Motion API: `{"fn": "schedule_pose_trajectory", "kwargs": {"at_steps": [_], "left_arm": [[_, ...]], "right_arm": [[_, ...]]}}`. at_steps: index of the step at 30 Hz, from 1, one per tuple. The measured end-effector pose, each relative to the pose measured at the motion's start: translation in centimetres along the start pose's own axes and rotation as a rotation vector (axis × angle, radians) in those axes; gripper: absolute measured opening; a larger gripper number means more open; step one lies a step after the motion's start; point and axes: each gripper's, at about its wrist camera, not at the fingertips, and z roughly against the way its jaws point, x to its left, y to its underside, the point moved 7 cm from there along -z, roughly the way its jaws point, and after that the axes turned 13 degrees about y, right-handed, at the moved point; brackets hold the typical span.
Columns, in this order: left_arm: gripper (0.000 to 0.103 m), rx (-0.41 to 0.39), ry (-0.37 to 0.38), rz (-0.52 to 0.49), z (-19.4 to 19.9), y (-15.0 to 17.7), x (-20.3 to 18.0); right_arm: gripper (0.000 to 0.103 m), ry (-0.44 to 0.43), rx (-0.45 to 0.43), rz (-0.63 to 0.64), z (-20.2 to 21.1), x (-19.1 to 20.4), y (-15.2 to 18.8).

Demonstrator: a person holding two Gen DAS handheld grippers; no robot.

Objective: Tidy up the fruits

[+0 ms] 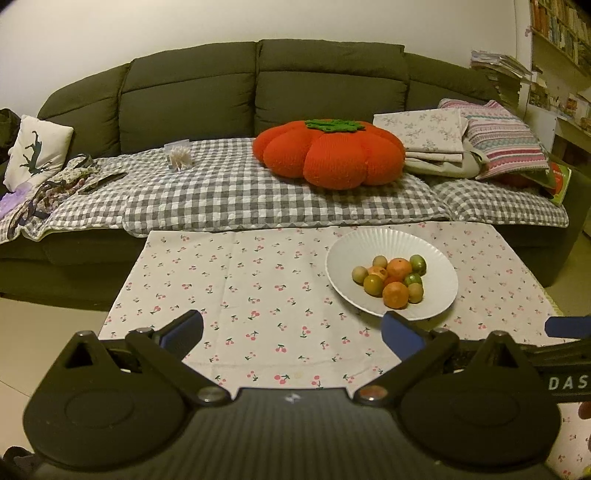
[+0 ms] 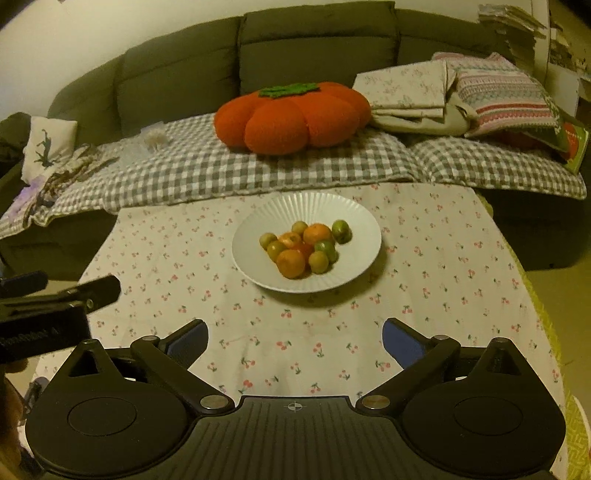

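Observation:
A white ribbed plate [image 1: 369, 243] [image 2: 314, 206] stands on the cherry-print tablecloth [image 1: 240, 280] [image 2: 443, 277]. It holds several small fruits heaped together, among them an orange mandarin [image 1: 396, 294] [image 2: 291, 263] and a green fruit [image 1: 418, 264] [image 2: 341, 230]. My left gripper [image 1: 291, 330] is open and empty, short of the plate and to its left. My right gripper [image 2: 297, 334] is open and empty too, straight in front of the plate and a little short of it. In the right wrist view the left gripper [image 2: 74, 291] shows at the left edge.
Behind the table is a dark sofa [image 1: 258, 85] with a grey checked blanket [image 1: 240, 192]. On it lie an orange pumpkin-shaped cushion [image 1: 328, 151] [image 2: 291, 114] and folded linens [image 1: 461, 140]. Bookshelves [image 1: 561, 33] stand at the far right.

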Motion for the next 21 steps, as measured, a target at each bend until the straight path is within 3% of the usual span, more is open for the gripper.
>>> {"fn": "schedule_pose_trajectory", "kwargs": {"at_steps": [21], "left_arm": [[0.102,0.029,-0.018,-0.008,-0.8,0.61,-0.35]], "right_arm": [[0.101,-0.008,0.003,-0.023,-0.23,-0.41,-0.06]]}}
